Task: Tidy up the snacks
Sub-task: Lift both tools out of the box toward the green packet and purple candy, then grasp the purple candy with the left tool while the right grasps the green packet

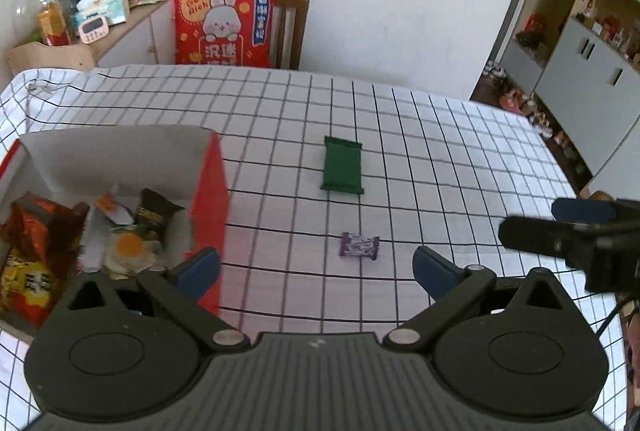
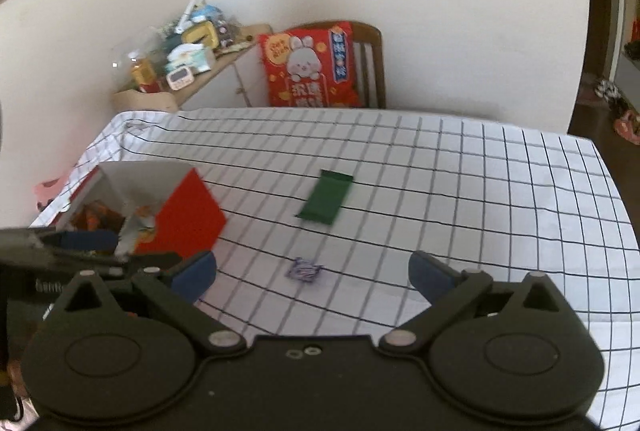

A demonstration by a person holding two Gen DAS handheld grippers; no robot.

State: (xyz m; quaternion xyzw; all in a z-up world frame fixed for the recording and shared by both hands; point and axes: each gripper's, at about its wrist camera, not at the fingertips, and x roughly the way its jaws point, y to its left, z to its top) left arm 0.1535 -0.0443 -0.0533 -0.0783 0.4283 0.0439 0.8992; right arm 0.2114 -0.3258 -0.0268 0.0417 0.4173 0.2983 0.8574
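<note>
A red box with a white inside stands at the table's left and holds several snack packets. It also shows in the right wrist view. A green packet lies flat mid-table, also in the right wrist view. A small purple candy lies nearer, also in the right wrist view. My left gripper is open and empty above the table, its left finger beside the box's red wall. My right gripper is open and empty, hovering above the candy. It enters the left wrist view at the right edge.
The table wears a white cloth with a black grid. A chair with a red rabbit cushion stands behind the far edge. A cluttered side shelf stands at back left, cabinets at right.
</note>
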